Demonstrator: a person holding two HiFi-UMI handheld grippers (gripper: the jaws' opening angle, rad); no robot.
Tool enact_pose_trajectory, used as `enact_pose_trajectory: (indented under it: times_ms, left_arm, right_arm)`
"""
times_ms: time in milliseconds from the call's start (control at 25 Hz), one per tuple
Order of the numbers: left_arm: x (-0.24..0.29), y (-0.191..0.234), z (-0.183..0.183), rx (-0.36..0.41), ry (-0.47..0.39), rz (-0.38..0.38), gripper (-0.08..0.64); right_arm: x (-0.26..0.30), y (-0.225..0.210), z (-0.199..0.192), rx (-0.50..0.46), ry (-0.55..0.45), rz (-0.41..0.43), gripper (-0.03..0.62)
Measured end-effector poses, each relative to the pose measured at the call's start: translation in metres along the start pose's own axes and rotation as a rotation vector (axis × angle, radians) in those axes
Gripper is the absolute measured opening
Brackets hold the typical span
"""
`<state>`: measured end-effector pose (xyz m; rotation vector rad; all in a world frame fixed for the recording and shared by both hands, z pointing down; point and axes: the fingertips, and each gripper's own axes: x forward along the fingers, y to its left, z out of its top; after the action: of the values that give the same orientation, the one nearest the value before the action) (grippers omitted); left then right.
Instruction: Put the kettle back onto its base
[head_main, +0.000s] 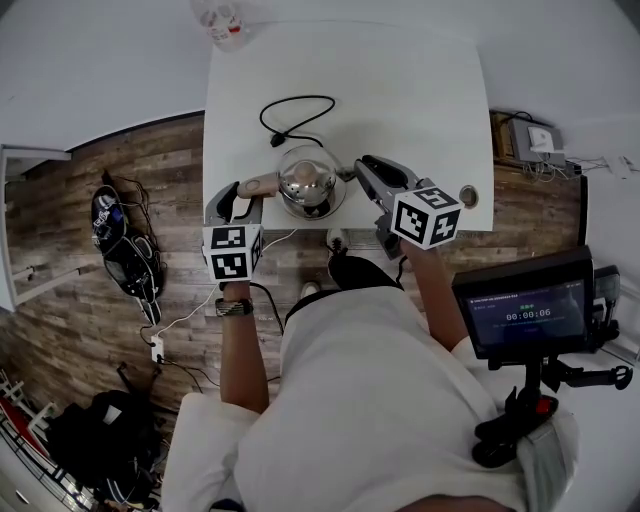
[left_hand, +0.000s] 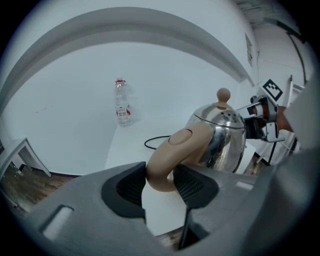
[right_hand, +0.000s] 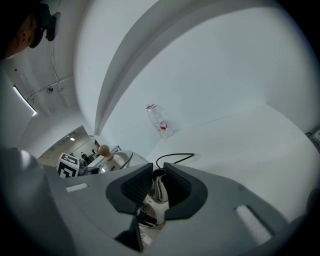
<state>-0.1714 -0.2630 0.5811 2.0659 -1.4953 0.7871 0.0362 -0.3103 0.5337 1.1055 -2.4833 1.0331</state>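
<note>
Kettle (head_main: 312, 182) near the bench (head_main: 420, 90) front edge. Left tongs (left_hand: 159, 175) clamp its tan handle (left_hand: 175, 147); right tongs (right_hand: 157, 172) pinch the spout (right_hand: 158, 189). Base not made out beneath the kettle; seating unclear.

On the monitor (head_main: 525, 315) at the right edge of the head view, a timer is displayed in light digits that seem to read "00:00:06". A line of small print above it cannot be made out. A label with red print is carried by the plastic bottle (left_hand: 122, 107) at the far end of the table, but no word on it can be read. Black-and-white square patterns are shown on the left marker cube (head_main: 232, 252) and the right marker cube (head_main: 428, 215), without letters or numbers.
</note>
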Motion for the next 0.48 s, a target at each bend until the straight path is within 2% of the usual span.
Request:
enact_pose_trajectory:
  times_ms: [480]
  left_arm:
    - [0.0056,0.0000,-0.0054,0.006,0.022,-0.006,0.179]
  right_arm:
    - [0.0017,-0.0031,-0.0048,0.002,0.011,-0.011,0.067]
